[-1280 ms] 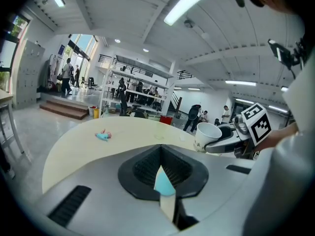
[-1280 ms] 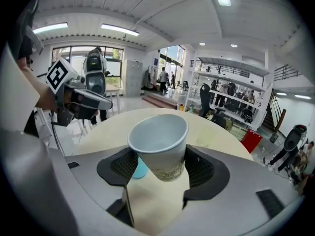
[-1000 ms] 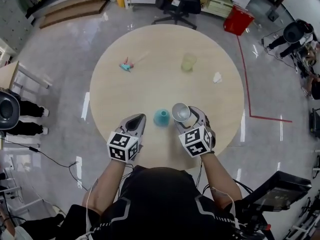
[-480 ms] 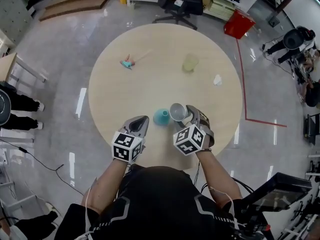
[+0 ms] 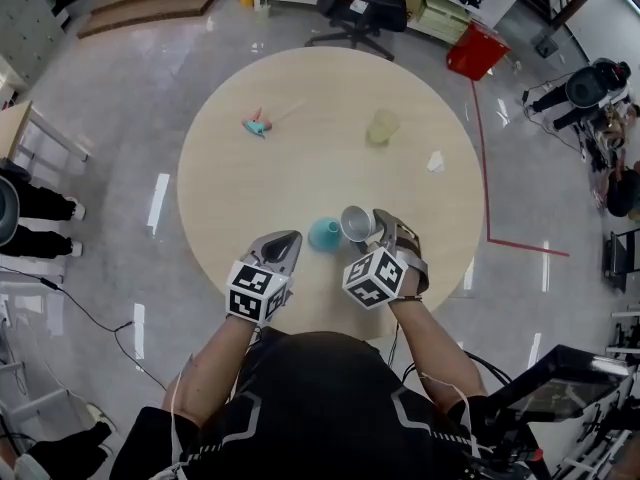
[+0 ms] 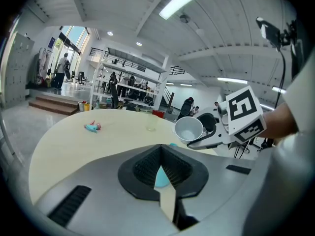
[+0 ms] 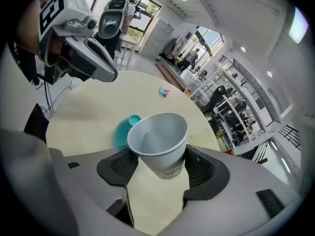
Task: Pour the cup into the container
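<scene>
- The right gripper (image 5: 372,230) has its jaws spread wide, pads clamped on the sides of the white paper cup (image 7: 158,137). The cup is tilted, its mouth toward the teal container (image 5: 323,233) just beside it.
- The left gripper (image 5: 281,247), at the container's other side, has its jaws pressed together on nothing and is not touching the container.
- In the right gripper view the cup covers part of the container, and the cup's contents cannot be made out.
- Since a second ago the right gripper has rolled, tipping the cup further toward the container. The left gripper has barely shifted.
</scene>
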The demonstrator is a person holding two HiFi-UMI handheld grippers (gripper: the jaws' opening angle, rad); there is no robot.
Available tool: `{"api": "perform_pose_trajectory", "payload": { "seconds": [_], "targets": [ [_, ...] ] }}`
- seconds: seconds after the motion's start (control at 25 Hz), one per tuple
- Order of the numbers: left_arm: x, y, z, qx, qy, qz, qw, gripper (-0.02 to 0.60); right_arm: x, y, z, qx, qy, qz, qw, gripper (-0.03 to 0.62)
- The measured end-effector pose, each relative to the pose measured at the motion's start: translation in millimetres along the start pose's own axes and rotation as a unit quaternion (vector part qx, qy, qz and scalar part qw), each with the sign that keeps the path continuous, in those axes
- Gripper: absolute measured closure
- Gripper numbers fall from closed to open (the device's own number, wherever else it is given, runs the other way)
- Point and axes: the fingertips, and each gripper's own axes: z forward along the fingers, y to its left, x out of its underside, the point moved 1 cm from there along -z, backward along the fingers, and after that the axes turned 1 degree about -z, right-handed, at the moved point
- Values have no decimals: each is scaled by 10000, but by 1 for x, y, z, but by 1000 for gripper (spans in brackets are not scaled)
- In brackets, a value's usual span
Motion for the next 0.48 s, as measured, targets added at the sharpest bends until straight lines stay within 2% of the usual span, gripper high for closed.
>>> {"api": "perform_pose_trajectory", "payload": {
  "seconds": [0.48],
  "targets": [
    [-6, -4, 2, 41, 21, 67, 10000, 580, -5, -7, 1, 177, 195, -503, 9984, 293]
  ]
}}
